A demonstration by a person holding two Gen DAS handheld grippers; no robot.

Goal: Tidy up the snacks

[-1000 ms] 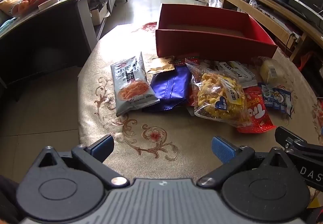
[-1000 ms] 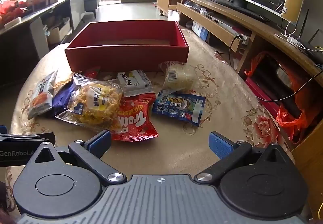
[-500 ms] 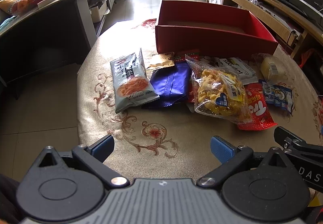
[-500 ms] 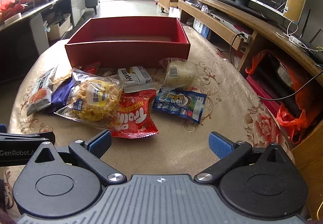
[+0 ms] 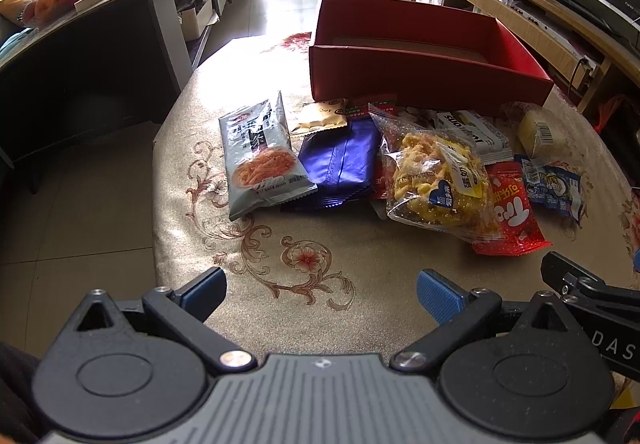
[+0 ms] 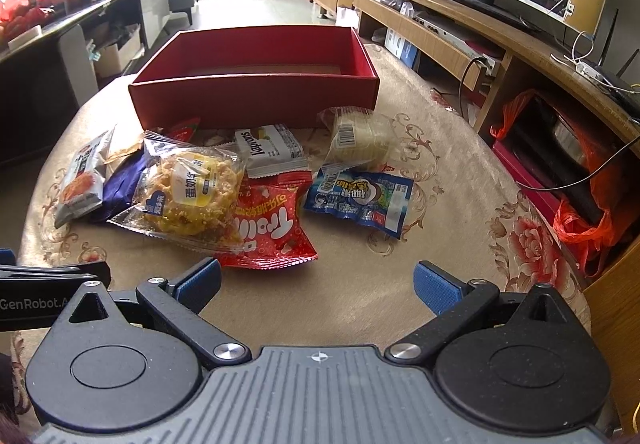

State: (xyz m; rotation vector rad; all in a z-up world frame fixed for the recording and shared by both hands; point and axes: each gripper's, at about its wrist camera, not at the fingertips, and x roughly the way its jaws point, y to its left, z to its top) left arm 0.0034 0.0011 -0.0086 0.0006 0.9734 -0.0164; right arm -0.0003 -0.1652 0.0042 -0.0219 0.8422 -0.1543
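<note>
In front of the red box [image 6: 256,100], on the patterned bench [image 6: 440,204], the snacks are heaped in an overlapping row: a grey noodle packet [image 5: 260,160] lies across a purple pouch [image 5: 340,164], a clear bag of yellow crisps [image 6: 192,196] rests on a red gummy bag [image 6: 272,228], and a white wafer pack [image 6: 272,152], a blue-and-white sachet [image 6: 360,200] and a pale wrapped cake [image 6: 360,136] are spread to the right. Nothing can be seen inside the box, so the sorting is judged barely begun. Both the left tongs [image 5: 320,288] and the right tongs [image 6: 316,284] are spread wide with nothing between the pads, held short of the pile. The chief risk is judged to lie in the overlaps: if a lower packet is pinched, the one above may be dragged or tipped off the bench edge; slick film may slip from the pads, and the crisps may be crushed by a hard squeeze. Compared with a second ago, the snacks are seen from slightly higher and a little closer, while the pile itself is unaltered and both tongs are as wide apart as before.
</note>
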